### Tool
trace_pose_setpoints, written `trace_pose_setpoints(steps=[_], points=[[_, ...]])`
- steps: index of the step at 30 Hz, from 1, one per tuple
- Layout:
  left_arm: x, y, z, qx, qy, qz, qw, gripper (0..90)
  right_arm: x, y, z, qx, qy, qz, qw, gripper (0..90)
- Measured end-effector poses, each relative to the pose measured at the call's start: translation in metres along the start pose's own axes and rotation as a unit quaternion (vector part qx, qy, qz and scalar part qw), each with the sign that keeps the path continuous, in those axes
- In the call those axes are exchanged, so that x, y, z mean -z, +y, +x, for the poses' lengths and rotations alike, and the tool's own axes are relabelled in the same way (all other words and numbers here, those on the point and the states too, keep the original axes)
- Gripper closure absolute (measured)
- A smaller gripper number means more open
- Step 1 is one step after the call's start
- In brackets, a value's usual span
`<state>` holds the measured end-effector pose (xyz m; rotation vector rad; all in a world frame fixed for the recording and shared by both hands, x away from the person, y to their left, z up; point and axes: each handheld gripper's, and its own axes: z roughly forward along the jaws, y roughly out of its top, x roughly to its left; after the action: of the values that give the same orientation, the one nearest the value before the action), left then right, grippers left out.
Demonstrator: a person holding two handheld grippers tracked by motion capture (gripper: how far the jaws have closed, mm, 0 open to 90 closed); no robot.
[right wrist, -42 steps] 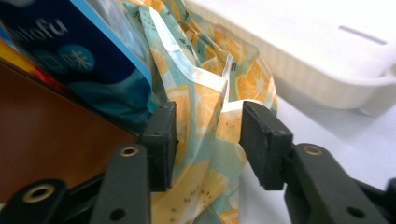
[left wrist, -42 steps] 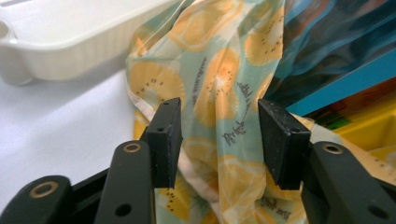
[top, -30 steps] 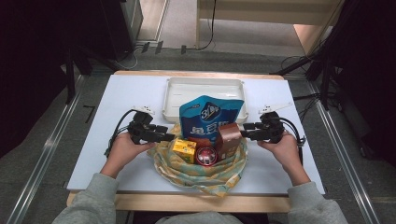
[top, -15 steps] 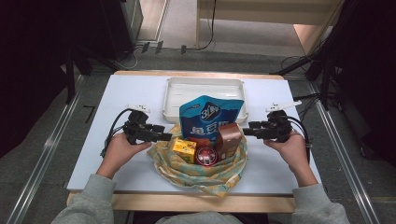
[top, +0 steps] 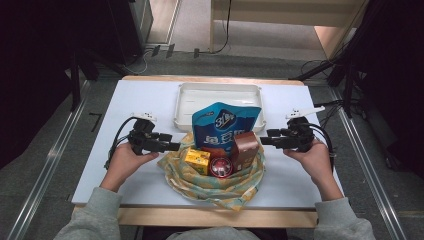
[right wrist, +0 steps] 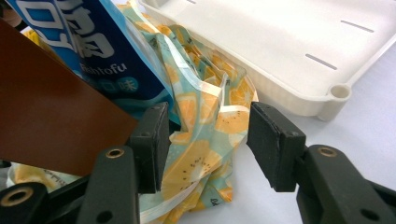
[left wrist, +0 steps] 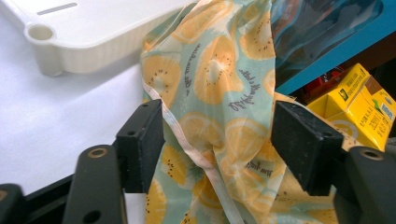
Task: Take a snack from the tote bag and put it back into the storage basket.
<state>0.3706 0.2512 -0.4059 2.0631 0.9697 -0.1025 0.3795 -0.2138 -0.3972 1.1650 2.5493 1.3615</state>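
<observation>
The white surface (top: 125, 150) carries a fruit-print cloth bag (top: 215, 182), slumped open in front of a white tray (top: 182, 107). Thin and floppy, it will likely sag under its load: blue pouch (top: 225, 125), brown box (top: 244, 149), yellow carton (top: 197, 161). Best gripped at the hemmed rim. The left tongs (left wrist: 217, 140) have just been opening and straddle that rim without pinching; the right tongs (right wrist: 208, 140) stand apart likewise.
</observation>
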Motion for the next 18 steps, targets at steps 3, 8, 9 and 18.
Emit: trace_pose_setpoints(steps=[3,8,9,18], points=[[0.000,0.000,0.001,-0.002,-0.001,-0.003,1.0000,32.7,0.003,0.003,0.002,0.003,-0.001,0.001,1.0000,50.1],[0.001,-0.001,0.001,0.001,0.001,-0.002,1.0000,32.8,0.007,0.008,0.004,0.014,-0.001,-0.002,0.9999,50.2],[0.001,-0.001,0.001,0.001,0.001,-0.003,1.0000,32.9,0.008,0.010,0.005,0.014,-0.001,-0.003,0.9999,50.2],[0.005,-0.001,-0.001,0.001,0.014,-0.006,0.9999,38.5,0.026,0.027,0.014,0.035,0.001,-0.016,0.9993,51.0]])
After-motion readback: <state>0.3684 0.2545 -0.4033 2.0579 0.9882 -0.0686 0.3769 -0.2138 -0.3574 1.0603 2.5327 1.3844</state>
